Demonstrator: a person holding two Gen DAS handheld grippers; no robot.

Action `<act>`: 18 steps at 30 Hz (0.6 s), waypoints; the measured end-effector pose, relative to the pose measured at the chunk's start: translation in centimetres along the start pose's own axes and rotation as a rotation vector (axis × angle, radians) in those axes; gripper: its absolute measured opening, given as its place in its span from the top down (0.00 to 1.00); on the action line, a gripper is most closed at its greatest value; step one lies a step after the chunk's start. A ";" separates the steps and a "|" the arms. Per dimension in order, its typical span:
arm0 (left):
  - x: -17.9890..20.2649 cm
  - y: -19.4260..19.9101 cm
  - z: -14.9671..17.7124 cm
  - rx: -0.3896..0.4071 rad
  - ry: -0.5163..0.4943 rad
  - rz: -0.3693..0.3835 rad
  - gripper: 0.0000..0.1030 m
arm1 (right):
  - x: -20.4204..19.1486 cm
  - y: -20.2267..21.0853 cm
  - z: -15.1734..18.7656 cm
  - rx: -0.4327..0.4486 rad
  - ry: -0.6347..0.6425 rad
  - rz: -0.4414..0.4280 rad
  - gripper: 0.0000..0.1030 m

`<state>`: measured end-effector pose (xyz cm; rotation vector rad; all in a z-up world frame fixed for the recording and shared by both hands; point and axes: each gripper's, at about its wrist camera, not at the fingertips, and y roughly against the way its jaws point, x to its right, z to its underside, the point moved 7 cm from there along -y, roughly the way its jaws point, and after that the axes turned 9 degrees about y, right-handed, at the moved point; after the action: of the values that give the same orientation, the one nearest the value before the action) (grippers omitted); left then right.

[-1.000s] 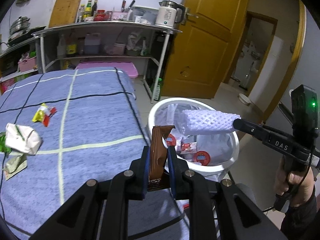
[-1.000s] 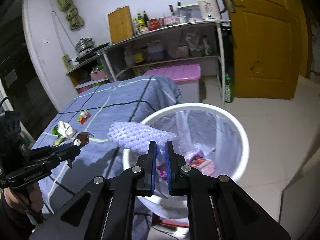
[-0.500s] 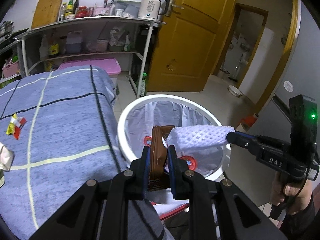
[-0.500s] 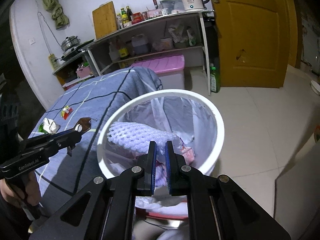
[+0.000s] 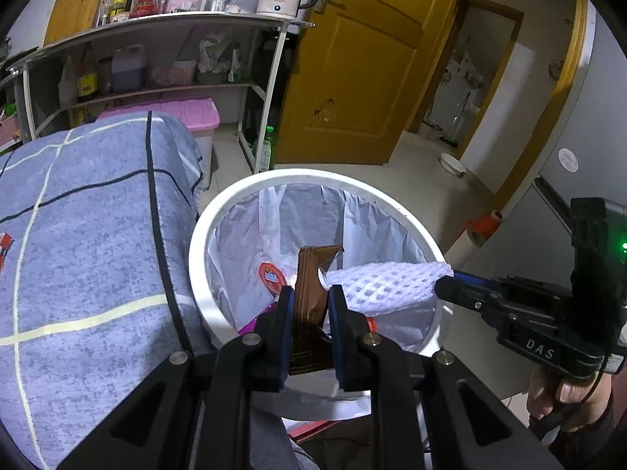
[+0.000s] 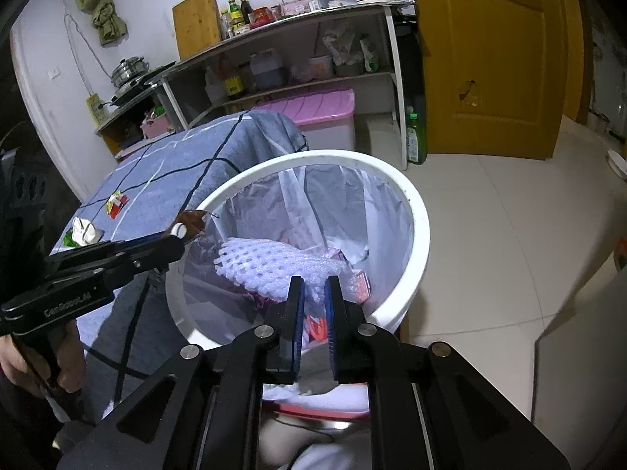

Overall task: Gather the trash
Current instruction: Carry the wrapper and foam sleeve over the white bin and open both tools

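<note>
Both pieces I carry now hang over the mouth of the round white plastic bin lined with a thin translucent bag (image 5: 395, 211), so the coming move turns on nothing more than what lies straight below each tool. My left tool (image 5: 310, 297) is clamped on the crumpled brown foil snack wrapper (image 5: 311, 278), whose long axis runs forward along the fingers, its free end out past the tips and above the bin's inside, near the side that touches the blue checked cloth of the bench (image 5: 86, 243). My right tool (image 6: 313, 290) pinches one end of the white foam mesh fruit sleeve (image 6: 270, 262); its jaws have just been easing apart a little, yet the foam sits between the pads and looks held. The sleeve's long axis lies crosswise, reaching from my right tool toward the left one, its whole length inside the rim. I judge both could drop cleanly; the sleeve is the lighter and may drift. More scraps wait back on the bench: a crumpled white paper wad (image 6: 83, 231) and a small red-and-yellow packet (image 6: 116, 203).
</note>
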<state>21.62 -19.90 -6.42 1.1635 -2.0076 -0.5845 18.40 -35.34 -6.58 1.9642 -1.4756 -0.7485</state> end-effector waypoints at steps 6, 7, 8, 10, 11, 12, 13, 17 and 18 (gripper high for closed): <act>-0.2 -0.1 0.0 -0.006 0.008 0.003 0.76 | 0.0 -0.1 -0.1 0.008 -0.002 0.002 0.70; -0.2 -0.1 0.0 -0.005 0.009 0.006 0.75 | 0.1 -0.1 -0.1 0.011 -0.006 0.003 0.69; -0.3 -0.1 -0.1 -0.004 0.011 0.007 0.73 | 0.2 0.0 -0.1 0.013 -0.008 0.002 0.68; -0.5 0.1 -0.1 0.002 0.017 0.007 0.64 | 0.2 0.1 -0.2 0.016 -0.010 0.002 0.68; -0.6 0.3 -0.1 0.006 0.022 0.011 0.59 | 0.1 0.2 -0.2 0.018 -0.010 0.002 0.68; -0.6 0.5 -0.1 0.011 0.027 0.014 0.59 | 0.0 0.3 -0.2 0.021 -0.011 -0.001 0.68; -0.7 0.7 -0.2 0.016 0.030 0.015 0.59 | 0.0 0.4 -0.3 0.023 -0.010 -0.003 0.68; -1.0 1.6 -0.1 0.034 0.038 0.009 0.59 | -0.6 0.7 -0.5 0.033 -0.003 -0.012 0.68; -1.1 1.9 -0.1 0.041 0.039 0.006 0.59 | -0.8 0.8 -0.5 0.034 0.000 -0.016 0.68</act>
<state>21.01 -18.00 -5.48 1.1845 -1.9975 -0.5160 18.10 -34.67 -5.58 2.0034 -1.4843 -0.7346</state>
